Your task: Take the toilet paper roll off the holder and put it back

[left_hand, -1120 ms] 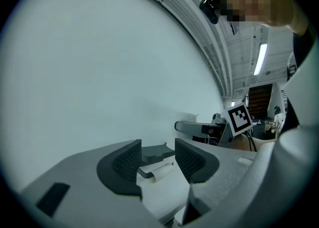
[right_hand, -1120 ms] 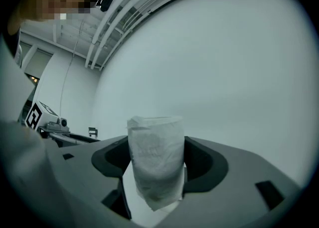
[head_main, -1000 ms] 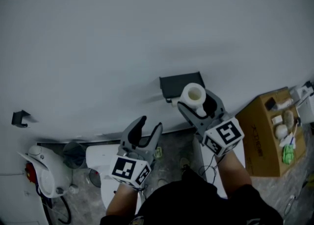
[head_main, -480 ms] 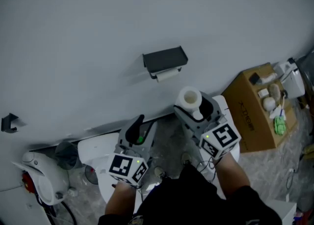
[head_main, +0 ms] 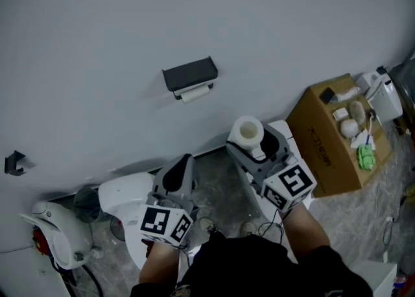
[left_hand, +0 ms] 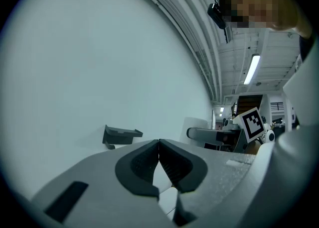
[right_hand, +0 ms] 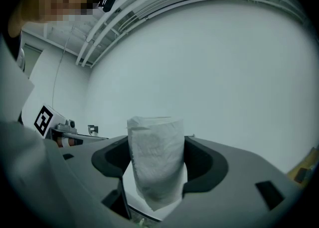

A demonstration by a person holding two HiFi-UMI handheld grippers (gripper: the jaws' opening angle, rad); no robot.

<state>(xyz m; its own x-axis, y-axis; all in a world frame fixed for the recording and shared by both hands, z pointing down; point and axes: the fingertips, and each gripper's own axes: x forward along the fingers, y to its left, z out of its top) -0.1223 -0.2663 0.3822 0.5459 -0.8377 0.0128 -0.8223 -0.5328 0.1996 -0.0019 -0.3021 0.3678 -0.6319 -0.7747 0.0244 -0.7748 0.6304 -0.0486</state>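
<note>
The toilet paper roll [right_hand: 155, 157] is soft white paper, matt, with a faintly crinkled surface. The right gripper [head_main: 251, 141] has fingers [right_hand: 239, 182] of grey matt plastic, finely grained, with black pads [right_hand: 202, 165]; those of the left gripper [left_hand: 158, 145] look alike, the pads ribbed. The holder [head_main: 189, 75] is dark and matt. The wall [head_main: 194, 10] is smooth and matt. The box [head_main: 327, 137] is brown cardboard. The toilet [head_main: 126, 195] is glossy white. The floor [head_main: 217, 185] is mottled like stone.

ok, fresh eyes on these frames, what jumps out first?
The white toilet paper roll gripped upright in the right gripper, centre of the head view, clear of the wall. Next the dark holder mounted up on that wall with no roll on it, and the open cardboard box of odds and ends on the floor at the right.
</note>
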